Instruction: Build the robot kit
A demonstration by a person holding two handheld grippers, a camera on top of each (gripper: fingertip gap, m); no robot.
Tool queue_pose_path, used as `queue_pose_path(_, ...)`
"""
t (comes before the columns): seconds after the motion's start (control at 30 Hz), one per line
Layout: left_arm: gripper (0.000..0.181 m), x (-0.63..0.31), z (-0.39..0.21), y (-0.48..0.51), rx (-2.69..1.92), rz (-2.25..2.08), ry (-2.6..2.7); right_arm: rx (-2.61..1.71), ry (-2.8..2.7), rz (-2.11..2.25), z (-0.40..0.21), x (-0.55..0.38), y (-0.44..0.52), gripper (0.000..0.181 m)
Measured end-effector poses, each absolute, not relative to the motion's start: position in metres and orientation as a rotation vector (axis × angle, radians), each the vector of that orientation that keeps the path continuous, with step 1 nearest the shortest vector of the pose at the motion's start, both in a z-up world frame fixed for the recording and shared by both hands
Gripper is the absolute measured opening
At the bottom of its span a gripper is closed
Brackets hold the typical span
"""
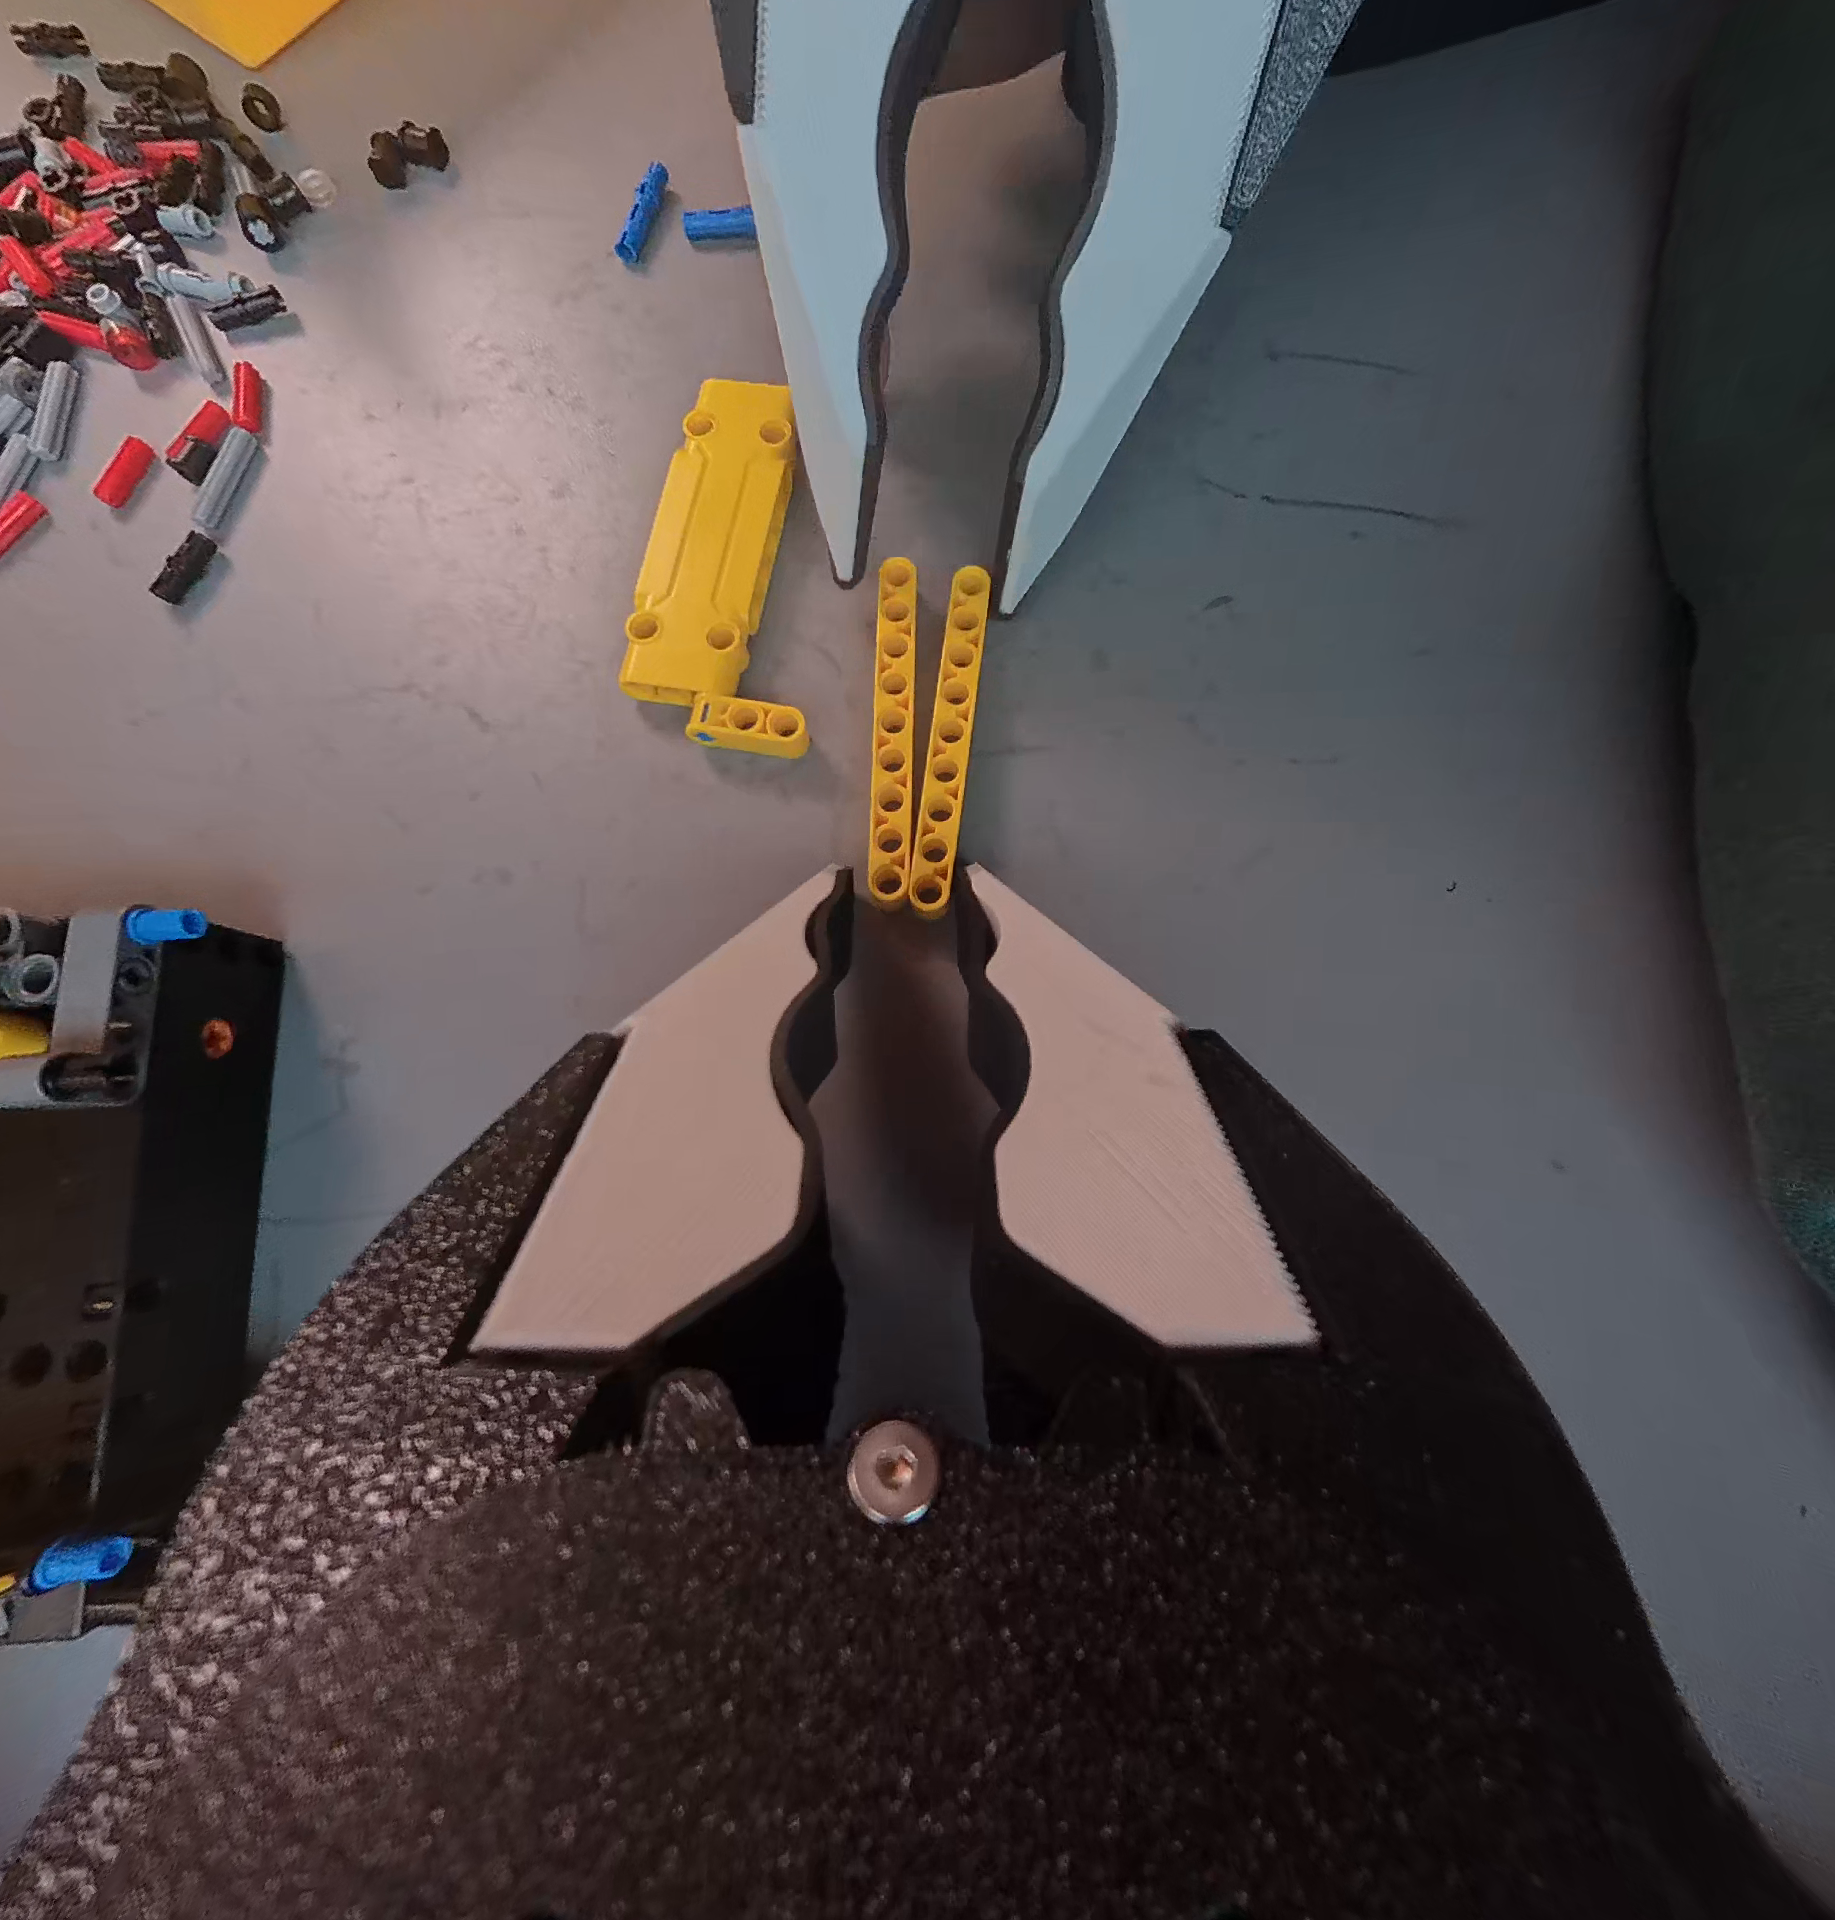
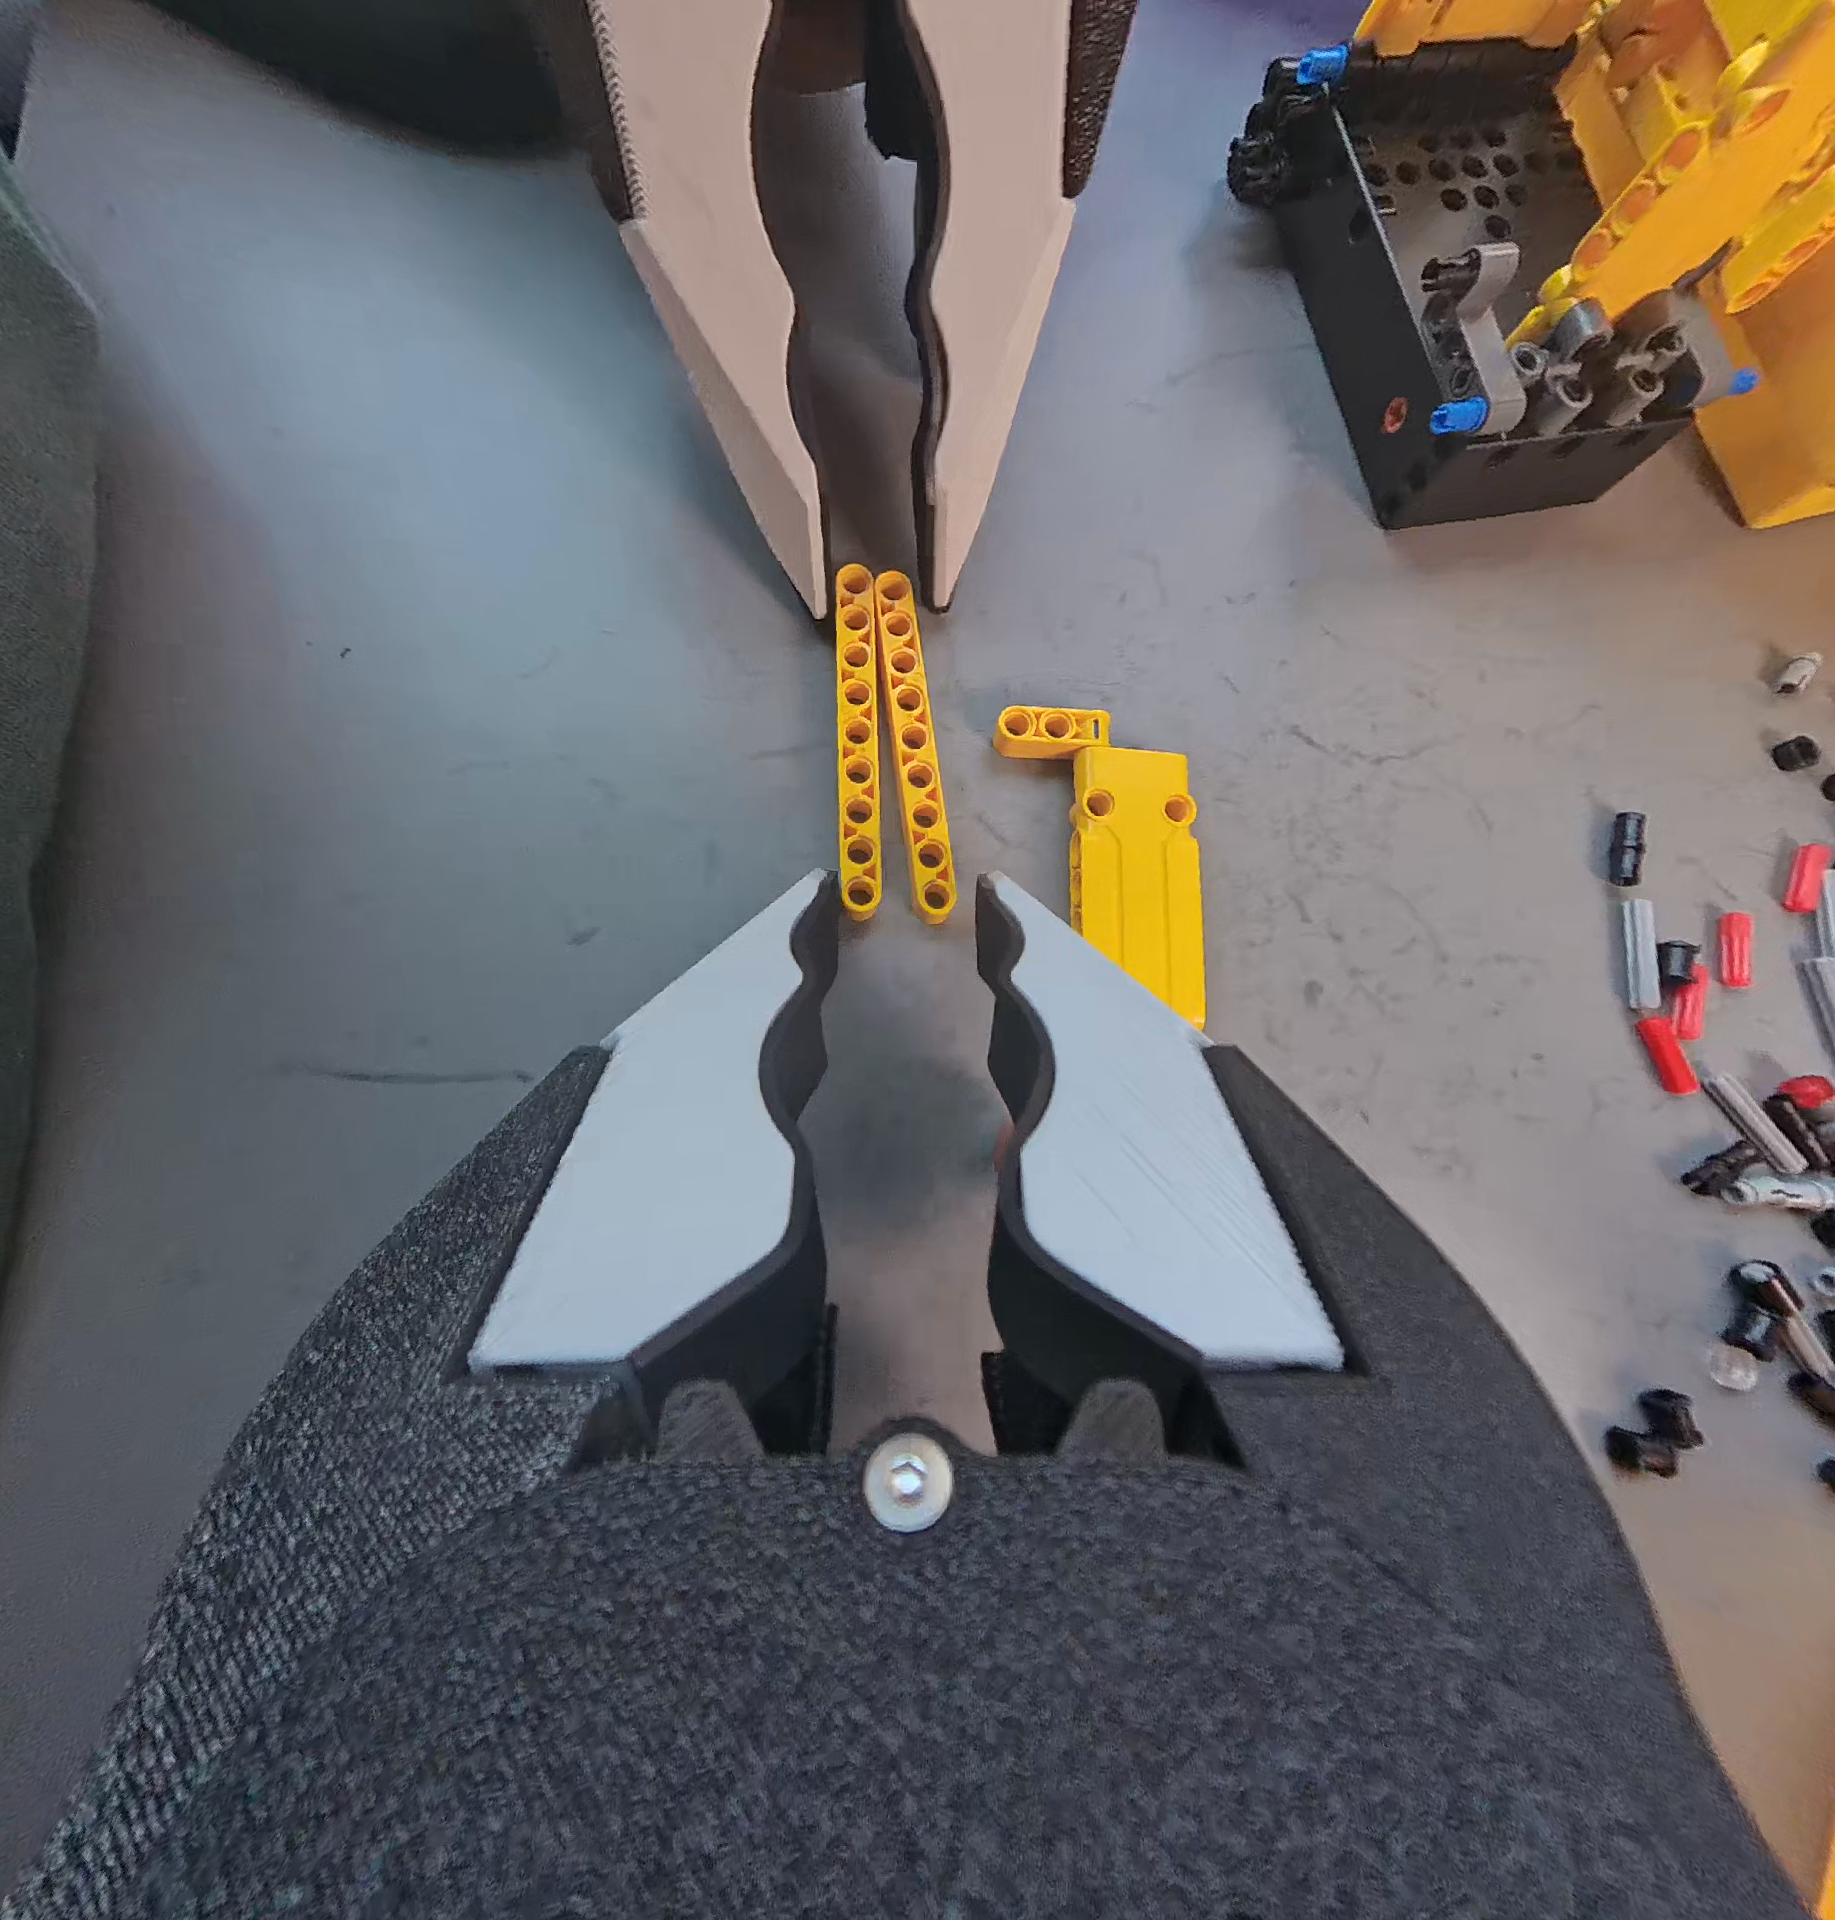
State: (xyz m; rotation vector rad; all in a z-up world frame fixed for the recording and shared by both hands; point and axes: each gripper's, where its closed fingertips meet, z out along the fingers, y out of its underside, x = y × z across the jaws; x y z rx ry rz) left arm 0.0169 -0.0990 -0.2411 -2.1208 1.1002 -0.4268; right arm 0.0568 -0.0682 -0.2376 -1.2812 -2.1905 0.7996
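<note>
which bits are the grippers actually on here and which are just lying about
At the grippers:
- two long yellow beams, lying side by side on the table
- left gripper, open at one end
- right gripper, open at the other end

Lying about:
- yellow panel
- short yellow beam
- pile of small pins
- black block model

yellow panel [image 2: 1141, 883] partly behind finger, yellow model [image 2: 1744, 208] cropped
</note>
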Motion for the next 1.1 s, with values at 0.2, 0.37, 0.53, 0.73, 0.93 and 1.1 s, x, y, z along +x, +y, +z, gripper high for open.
queue_pose_path(0.2,0.014,0.0196,-0.2414,-0.099,-2.119,-0.424,1.104,-1.296,-2.202,0.824,-0.239,0.0563,-0.0703,0.016)
queue_pose_path(0.37,0.014,0.02,-0.2414,-0.0983,-2.115,-0.418,1.102,-1.29,-2.207,0.82,-0.2391,0.0558,-0.0703,0.015)
queue_pose_path(0.53,0.014,0.0206,-0.2414,-0.0978,-2.113,-0.419,1.1,-1.288,-2.211,0.819,-0.2392,0.0557,-0.0704,0.015)
queue_pose_path(0.73,0.015,0.0212,-0.2416,-0.0975,-2.111,-0.424,1.097,-1.288,-2.218,0.818,-0.2394,0.0556,-0.0706,0.015)
queue_pose_path(0.93,0.015,0.0216,-0.2415,-0.0972,-2.108,-0.426,1.095,-1.294,-2.234,0.818,-0.2397,0.0555,-0.0709,0.015)
queue_pose_path(1.1,0.015,0.0218,-0.2414,-0.097,-2.107,-0.425,1.096,-1.288,-2.253,0.815,-0.2398,0.0553,-0.071,0.015)
